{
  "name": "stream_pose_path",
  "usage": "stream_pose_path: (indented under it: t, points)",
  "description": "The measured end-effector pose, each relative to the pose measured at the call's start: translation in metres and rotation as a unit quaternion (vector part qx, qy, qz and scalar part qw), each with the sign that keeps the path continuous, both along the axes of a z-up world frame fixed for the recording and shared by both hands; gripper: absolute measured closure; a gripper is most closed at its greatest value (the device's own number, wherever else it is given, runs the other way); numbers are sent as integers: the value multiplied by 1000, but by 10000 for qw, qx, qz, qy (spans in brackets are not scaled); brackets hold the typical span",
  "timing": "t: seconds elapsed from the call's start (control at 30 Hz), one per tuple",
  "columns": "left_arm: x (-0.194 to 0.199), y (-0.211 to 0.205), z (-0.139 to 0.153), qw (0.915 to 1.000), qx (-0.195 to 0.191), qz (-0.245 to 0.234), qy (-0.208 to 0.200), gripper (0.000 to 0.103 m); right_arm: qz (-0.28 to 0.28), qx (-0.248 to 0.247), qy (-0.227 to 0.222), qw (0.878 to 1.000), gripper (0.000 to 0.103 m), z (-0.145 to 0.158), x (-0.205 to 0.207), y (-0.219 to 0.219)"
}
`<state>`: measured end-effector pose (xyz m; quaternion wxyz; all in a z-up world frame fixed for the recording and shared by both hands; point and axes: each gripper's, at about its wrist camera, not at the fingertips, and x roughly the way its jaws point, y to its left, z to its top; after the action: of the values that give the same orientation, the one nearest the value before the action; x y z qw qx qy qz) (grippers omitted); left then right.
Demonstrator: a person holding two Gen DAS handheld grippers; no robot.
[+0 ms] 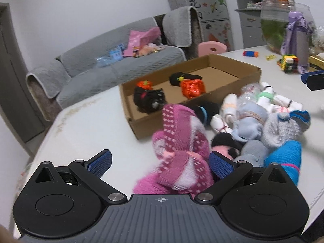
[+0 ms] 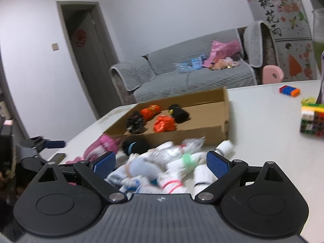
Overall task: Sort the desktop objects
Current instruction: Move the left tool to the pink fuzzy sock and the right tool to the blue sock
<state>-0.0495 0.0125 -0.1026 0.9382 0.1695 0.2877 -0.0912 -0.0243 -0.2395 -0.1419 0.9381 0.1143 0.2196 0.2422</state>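
Flanking a fuzzy pink-and-white sock bundle, the left gripper stands with its ribbed blue pads spread wide, gripping nothing; the bundle lies between the jaws, and blur hides whether either pad touches it. The knit is thick and dotted with white squares, and its long axis runs away from the camera toward a shallow cardboard box. The right gripper is likewise wide open and empty-handed, its textured blue pads straddling a heap of rolled white socks, one banded in green, with crinkled clear plastic on top. Both tools point forward and tilt downward over a smooth white table.

Around the pink bundle sit soft rolled pairs in pale blue, grey, black and bright blue, packed against one another just beside the box's near wall. Inside the box lie two black sock rolls and two orange ones, well apart from the pile. Farther back on the table stand a glass bowl of green water, a purple bottle and a multicoloured block toy. Beyond the table, a grey quilted sofa fills the background.
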Motion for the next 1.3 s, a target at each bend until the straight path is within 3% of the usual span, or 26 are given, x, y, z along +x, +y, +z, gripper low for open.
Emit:
stream_pose_path:
  t: [0.1,0.4,0.7,0.77,0.9,0.97,1.17,1.3]
  points:
    - [-2,-1,-6,9999,-4,-73,108,0,214,-70,-218,9995,6,5,-6,5]
    - [-4,-9,-19,9994,117,-185,283,0,598,-392,-182,9973,7,-2,-12,26]
    - [-6,-8,-27,9976,102,-338,590,3,1099,-282,190,9934,11,-12,-18,33]
    - [-6,-4,-27,9969,40,-351,697,5,1251,-171,310,9915,11,-14,-18,33]
    - [0,8,-29,9933,-266,-366,1065,29,1407,-147,388,9892,9,-14,-22,36]
    - [2,13,-28,9922,-425,-312,1132,30,1358,-167,314,9901,10,-12,-24,38]
    - [-1,13,-23,9941,-416,-263,968,27,1502,-403,-72,9878,9,-6,-46,54]
    - [-1,14,-13,9953,-593,-203,741,12,1760,-748,-161,9814,6,-9,-63,79]
